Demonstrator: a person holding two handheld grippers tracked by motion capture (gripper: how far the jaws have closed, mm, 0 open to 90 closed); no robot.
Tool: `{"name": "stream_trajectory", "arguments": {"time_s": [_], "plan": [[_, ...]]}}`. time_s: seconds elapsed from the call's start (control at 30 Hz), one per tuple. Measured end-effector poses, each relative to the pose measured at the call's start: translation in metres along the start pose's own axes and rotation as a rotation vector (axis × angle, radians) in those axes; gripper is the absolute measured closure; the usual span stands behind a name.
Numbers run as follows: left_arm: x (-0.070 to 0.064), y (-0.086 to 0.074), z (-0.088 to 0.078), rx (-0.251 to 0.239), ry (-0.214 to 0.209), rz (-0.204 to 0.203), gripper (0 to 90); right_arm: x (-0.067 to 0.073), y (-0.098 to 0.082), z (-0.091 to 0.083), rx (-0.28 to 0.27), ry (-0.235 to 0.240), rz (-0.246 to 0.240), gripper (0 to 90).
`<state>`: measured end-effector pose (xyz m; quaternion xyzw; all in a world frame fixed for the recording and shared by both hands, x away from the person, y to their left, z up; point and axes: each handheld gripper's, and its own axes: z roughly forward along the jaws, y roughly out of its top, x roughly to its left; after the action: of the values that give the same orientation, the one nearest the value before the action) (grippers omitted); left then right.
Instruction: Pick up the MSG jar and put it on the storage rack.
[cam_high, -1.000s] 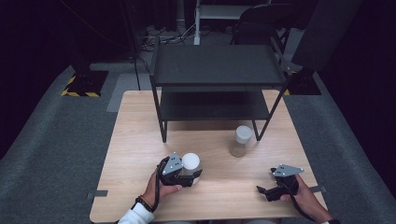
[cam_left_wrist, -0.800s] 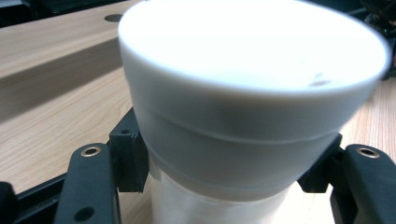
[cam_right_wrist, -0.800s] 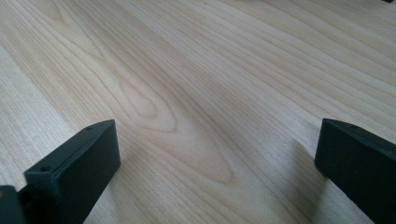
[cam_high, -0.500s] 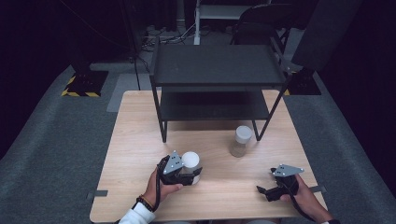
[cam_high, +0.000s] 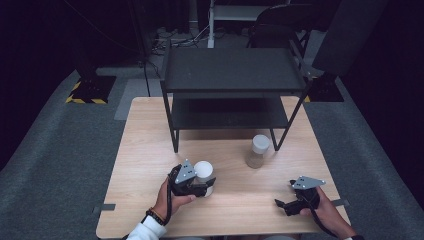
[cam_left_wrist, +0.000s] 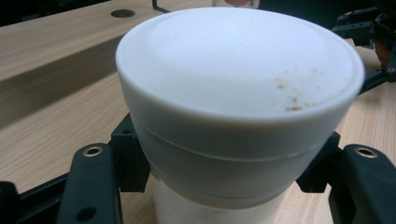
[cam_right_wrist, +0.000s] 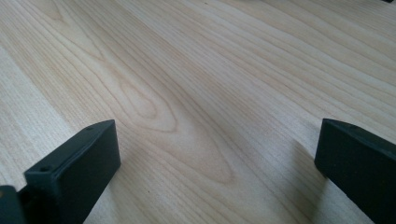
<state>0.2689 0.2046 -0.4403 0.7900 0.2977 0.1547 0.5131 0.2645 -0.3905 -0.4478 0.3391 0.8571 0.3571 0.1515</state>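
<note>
On the left of the wooden table (cam_high: 150, 150), my left gripper (cam_high: 206, 186) is clenched on the white-lidded jar (cam_high: 204, 172); in the left gripper view its jaws press the jar (cam_left_wrist: 233, 116) from both sides just under the lid's rim, and the jar stands upright near the table's front edge. As I read it, the step in hand is securing this jar for a lift, probably toward the black shelf rack (cam_high: 232, 75) behind it. To do it well I'd raise it straight up, keep it level, and clear the rack's front edge before moving in. Farther right, a 2nd jar (cam_high: 258, 150) stands by the rack's front right leg (cam_high: 290, 125), so I'd keep my path left of it. At the far right, my right gripper (cam_high: 281, 205) rests near the table's front with jaws spread and nothing between them, bare wood (cam_right_wrist: 196, 93) showing in the right gripper view.
</note>
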Motion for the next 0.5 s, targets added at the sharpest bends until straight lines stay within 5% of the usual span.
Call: {"name": "stream_trajectory", "arguments": {"time_s": [0.17,0.5], "plan": [[0.005,0.004,-0.003,-0.021,-0.015,-0.025,34.9,0.0,0.0,0.0,0.0,0.0,0.0,0.0],[0.003,0.027,-0.01,-0.013,0.041,-0.044,34.9,0.0,0.0,0.0,0.0,0.0,0.0,0.0]]}}
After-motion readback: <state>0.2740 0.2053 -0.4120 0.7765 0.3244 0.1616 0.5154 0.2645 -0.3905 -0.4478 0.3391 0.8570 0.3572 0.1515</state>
